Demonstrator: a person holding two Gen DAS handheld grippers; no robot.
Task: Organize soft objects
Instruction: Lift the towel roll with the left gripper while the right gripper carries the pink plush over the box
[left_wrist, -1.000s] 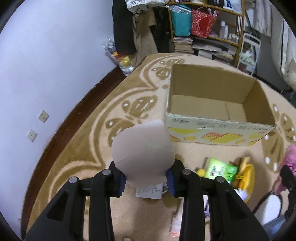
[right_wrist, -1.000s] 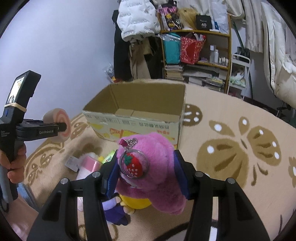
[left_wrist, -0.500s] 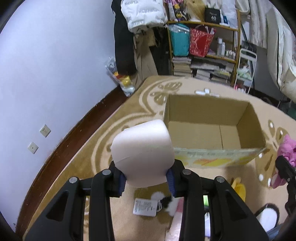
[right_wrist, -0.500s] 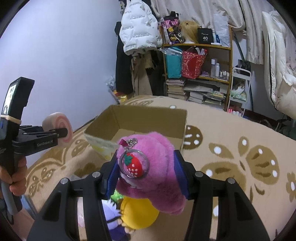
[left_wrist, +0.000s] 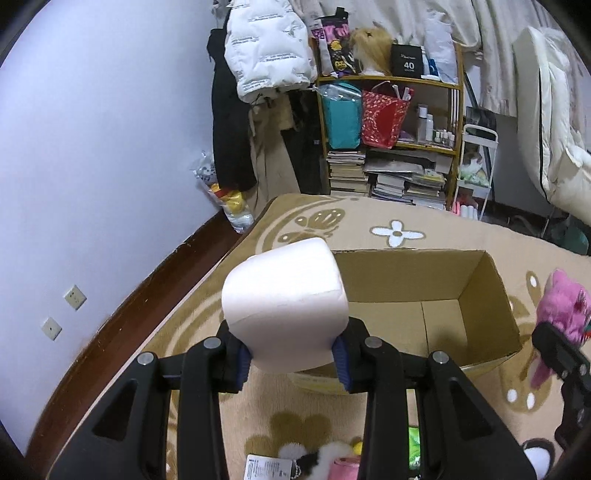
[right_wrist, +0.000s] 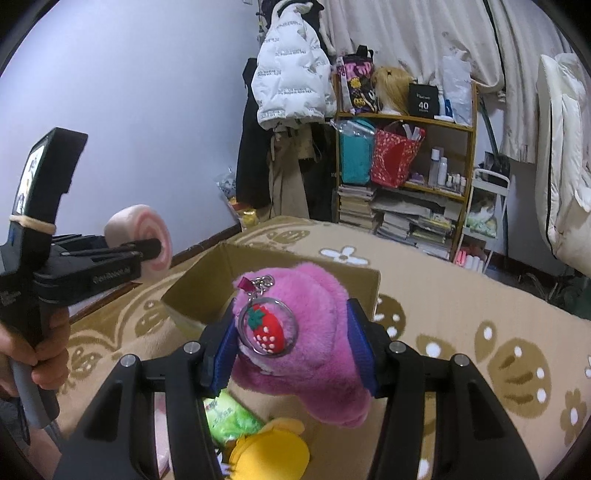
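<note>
left gripper (left_wrist: 291, 363): clamped on pink roll (left_wrist: 286, 306)
right gripper (right_wrist: 295, 356): clamped on purple plush (right_wrist: 314, 350) (strawberry charm)
box (left_wrist: 480, 306): open, on rug, beyond both

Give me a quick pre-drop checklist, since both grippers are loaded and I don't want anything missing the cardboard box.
1. Left gripper grip on the pink swirl-roll plush: ok, pinched between both pads.
2. Right gripper grip on the magenta plush: ok, squeezed from both sides.
3. Cardboard box open with room inside: ok, flaps out of the way, visible floor bare.
4. Roll plush over the opening: cannot tell, it seems level with the near-left corner, height unclear.
5. Magenta plush over the opening: not ok, it appears short of the box.
6. Strawberry keychain free of the fingers: cannot tell, it dangles close to the left pad.
</note>
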